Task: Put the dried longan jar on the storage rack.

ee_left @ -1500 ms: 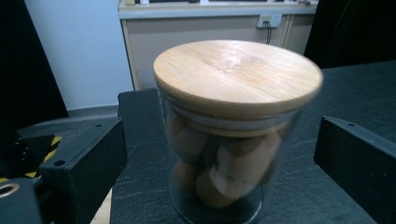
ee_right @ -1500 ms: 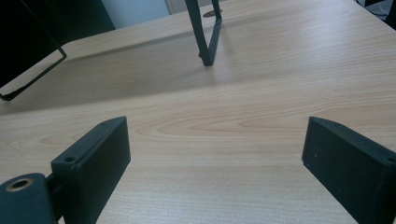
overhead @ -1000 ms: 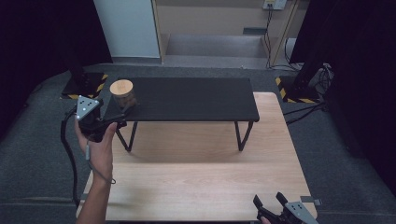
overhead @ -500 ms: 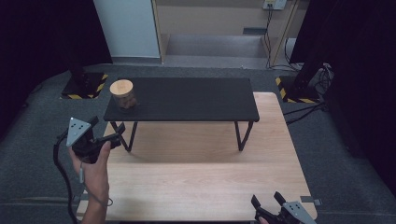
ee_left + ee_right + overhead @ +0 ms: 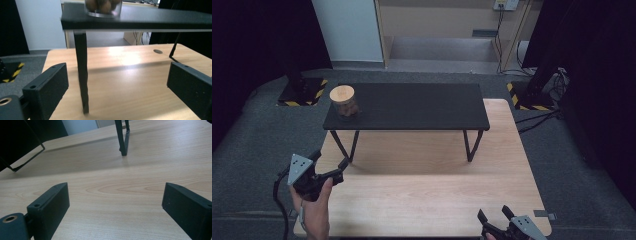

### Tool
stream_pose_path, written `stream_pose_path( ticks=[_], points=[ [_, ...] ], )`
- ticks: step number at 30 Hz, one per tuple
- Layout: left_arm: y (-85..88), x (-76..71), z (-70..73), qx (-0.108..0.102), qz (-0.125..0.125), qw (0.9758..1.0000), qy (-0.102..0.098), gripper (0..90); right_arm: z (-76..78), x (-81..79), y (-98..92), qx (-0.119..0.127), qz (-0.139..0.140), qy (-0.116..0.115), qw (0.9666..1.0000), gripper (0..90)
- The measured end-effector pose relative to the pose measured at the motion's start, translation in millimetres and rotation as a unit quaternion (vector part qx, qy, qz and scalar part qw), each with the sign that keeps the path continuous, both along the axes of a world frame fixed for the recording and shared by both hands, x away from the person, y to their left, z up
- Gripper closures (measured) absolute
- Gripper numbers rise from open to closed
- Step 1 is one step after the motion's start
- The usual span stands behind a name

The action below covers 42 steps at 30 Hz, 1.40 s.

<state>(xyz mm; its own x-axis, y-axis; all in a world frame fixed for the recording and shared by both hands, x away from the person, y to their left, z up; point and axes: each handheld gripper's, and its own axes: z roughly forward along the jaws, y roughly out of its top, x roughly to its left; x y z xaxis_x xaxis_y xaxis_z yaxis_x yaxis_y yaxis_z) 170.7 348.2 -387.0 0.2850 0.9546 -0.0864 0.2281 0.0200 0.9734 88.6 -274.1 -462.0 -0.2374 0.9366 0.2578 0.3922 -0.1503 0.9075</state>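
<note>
Two grippers sit low near the wooden surface (image 5: 422, 165). Left gripper (image 5: 328, 168) is tipped up in the hand (image 5: 314, 210), jaws wide and empty. Right gripper (image 5: 495, 218) too, jaws wide and empty. Round glass jar (image 5: 344, 101) stands upright on the black bench (image 5: 412, 105), holding maybe brown balls.

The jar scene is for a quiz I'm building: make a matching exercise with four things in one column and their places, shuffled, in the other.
Things:
1. jar
2. left gripper
3. right gripper
4. black shelf

Places:
A. low at the table's near right edge, open
B. standing on legs on the wooden table
C. on the shelf's left end
D. held open off the table's near left corner

Pairs: 1-C, 2-D, 3-A, 4-B
</note>
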Motion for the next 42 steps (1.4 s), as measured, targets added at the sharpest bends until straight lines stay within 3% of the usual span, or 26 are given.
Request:
stream_pose_path(
  ticks=[8, 15, 25, 31, 42],
  points=[
    [-0.6, -18.7, -26.0, 0.010, 0.016, 0.9998, 0.004, 2.5, 0.6, 1.1, 1.8, -0.001, 0.004, -0.001, 1.0000, 7.5],
    [2.9, -36.3, -44.0, -0.001, 0.028, 0.9996, 0.004, 2.7, -0.6, 1.6, 3.4, -0.002, 0.004, -0.002, 1.0000, 7.5],
    [3.5, -51.3, -59.3, -0.006, 0.031, 0.9995, 0.007, 3.2, -3.7, 3.8, 6.4, 0.000, 0.005, -0.009, 0.9999, 7.3],
    [-0.6, -54.8, -65.9, 0.002, 0.027, 0.9995, 0.014, 3.4, -5.5, 5.7, 8.1, 0.000, 0.004, -0.010, 0.9999, 7.2],
    [-1.3, -58.1, -67.4, 0.008, 0.042, 0.9989, 0.020, 3.5, -8.5, 7.6, 7.9, 0.004, 0.001, -0.014, 0.9999, 7.2]
  ],
)
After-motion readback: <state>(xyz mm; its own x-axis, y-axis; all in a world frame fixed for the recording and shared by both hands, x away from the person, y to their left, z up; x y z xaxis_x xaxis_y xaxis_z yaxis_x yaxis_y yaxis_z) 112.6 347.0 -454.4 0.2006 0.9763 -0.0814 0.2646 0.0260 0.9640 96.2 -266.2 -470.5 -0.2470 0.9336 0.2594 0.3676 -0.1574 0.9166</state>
